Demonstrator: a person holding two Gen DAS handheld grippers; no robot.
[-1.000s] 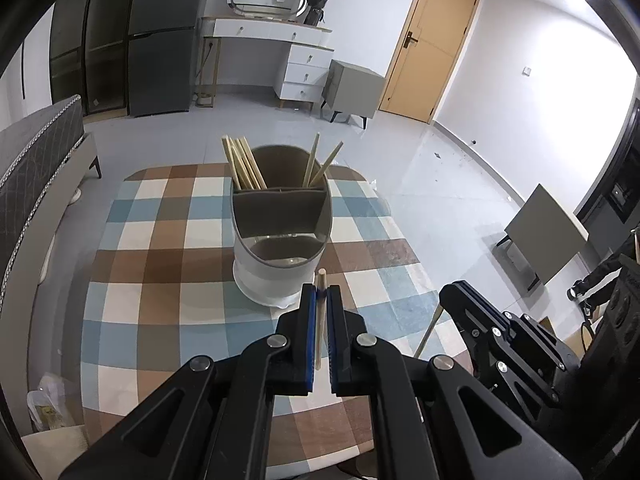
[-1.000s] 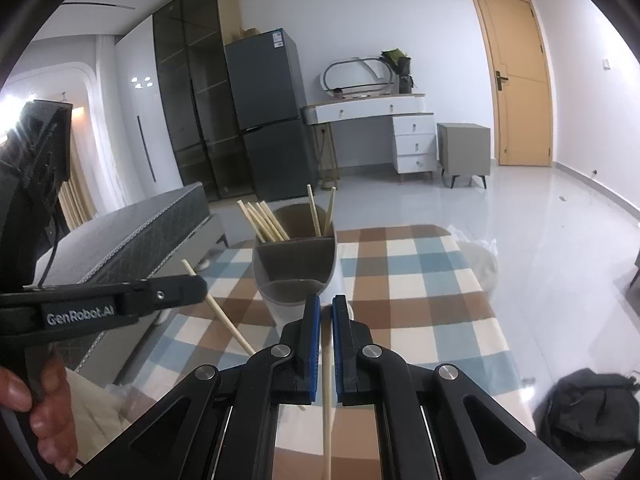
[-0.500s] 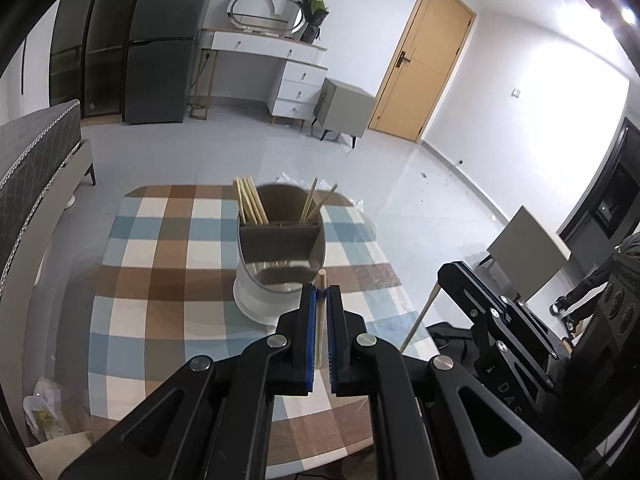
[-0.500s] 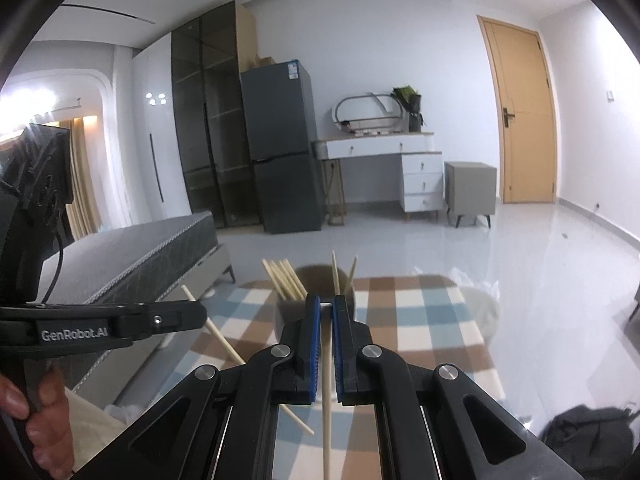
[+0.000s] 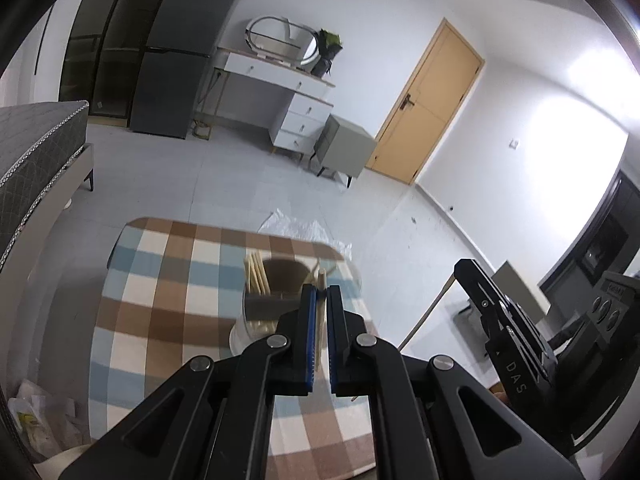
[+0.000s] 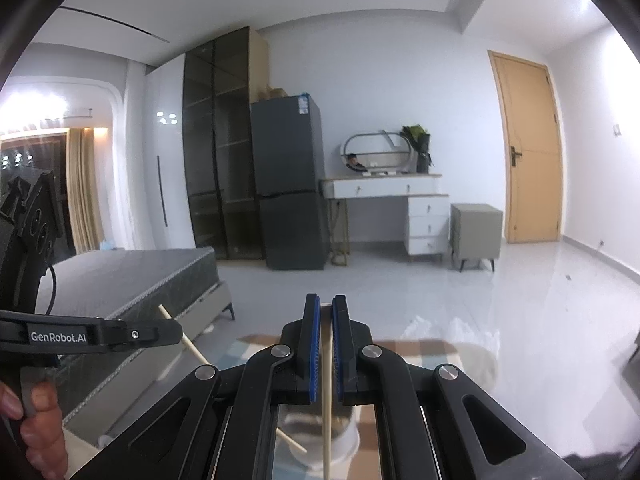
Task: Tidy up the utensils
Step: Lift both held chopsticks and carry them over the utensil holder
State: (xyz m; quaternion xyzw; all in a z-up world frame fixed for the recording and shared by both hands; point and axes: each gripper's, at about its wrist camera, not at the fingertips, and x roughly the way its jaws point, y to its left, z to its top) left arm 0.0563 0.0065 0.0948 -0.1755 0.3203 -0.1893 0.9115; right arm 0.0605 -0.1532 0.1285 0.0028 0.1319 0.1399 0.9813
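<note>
My left gripper is shut on a wooden chopstick, held above the checked tablecloth. Just beyond and below its tips stands the grey-and-white utensil holder with several chopsticks in its compartments. My right gripper is shut on another chopstick that hangs down over the holder's white base, which is mostly hidden by the jaws. The right gripper also shows in the left wrist view with its chopstick. The left gripper shows in the right wrist view with its chopstick.
A grey bed lies left of the table. A fridge, white dresser and grey cabinet stand at the far wall by a wooden door. A plastic bag lies on the floor behind the table.
Both grippers have risen and tilted up with their chopsticks. The holder has dropped lower in both views and is now mostly hidden behind the right jaws.
</note>
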